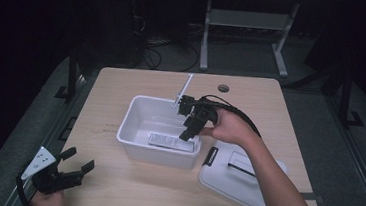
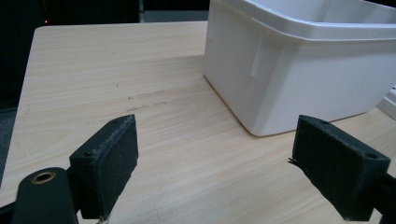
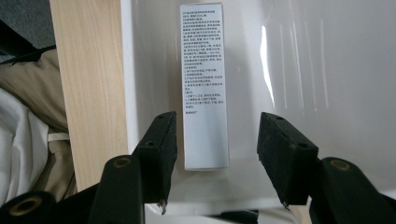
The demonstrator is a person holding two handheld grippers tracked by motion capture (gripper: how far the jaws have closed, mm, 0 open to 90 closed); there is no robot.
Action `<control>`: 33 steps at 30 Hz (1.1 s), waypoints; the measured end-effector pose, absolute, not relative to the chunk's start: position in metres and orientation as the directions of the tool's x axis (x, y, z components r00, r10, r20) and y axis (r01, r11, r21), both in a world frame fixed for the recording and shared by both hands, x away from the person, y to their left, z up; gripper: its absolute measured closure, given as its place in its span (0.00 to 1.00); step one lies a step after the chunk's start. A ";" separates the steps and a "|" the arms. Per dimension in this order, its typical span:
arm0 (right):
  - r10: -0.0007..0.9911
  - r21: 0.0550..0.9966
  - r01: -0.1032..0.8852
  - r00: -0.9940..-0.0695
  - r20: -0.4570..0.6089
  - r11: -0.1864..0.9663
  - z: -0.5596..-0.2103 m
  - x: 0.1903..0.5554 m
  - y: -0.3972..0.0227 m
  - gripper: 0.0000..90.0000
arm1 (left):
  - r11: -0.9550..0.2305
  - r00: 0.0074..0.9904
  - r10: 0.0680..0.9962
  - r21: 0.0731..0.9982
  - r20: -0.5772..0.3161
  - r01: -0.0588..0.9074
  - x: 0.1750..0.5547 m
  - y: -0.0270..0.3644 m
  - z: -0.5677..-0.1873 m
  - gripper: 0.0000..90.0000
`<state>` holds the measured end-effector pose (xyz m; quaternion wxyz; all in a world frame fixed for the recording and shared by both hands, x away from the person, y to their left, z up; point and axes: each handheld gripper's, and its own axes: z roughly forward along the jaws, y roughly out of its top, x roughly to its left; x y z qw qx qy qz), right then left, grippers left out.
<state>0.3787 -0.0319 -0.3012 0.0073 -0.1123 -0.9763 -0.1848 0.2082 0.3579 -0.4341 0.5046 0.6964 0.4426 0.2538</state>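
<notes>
right gripper (image 1: 189, 131): jaws apart, over white bin (image 1: 135, 110), holding nothing | grey box (image 3: 204, 88): flat on bin floor, along near wall | left gripper (image 1: 76, 164): wide, unladen, at table (image 1: 113, 187) near-left corner | lid (image 1: 234, 180): right of bin

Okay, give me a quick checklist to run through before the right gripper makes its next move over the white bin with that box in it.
1. Box lies flat on the floor of the white bin: ok.
2. Right gripper open, pads clear of the box: ok; the box shows in the gap between the jaws, untouched.
3. Right gripper lined up with the box: ok; the box's long side runs along the gap.
4. Left gripper open and holding nothing, parked over the table beside the bin: ok.
5. Lid off the bin, lying on the table to its right: ok.
6. Whether the box is sealed: cannot tell.
</notes>
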 end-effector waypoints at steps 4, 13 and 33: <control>0.236 0.370 0.238 -0.970 0.051 0.898 -0.293 0.377 -0.042 0.52 | -0.097 0.478 0.873 0.928 -0.094 0.360 0.208 0.358 -0.434 0.15; 0.276 0.387 0.267 -0.961 0.034 0.883 -0.277 0.372 -0.071 0.52 | -0.107 0.484 0.871 0.926 -0.088 0.362 0.208 0.356 -0.434 0.15; 0.382 0.405 0.365 -0.923 0.040 0.839 -0.279 0.353 -0.148 0.50 | -0.115 0.480 0.873 0.923 -0.082 0.368 0.209 0.356 -0.435 0.15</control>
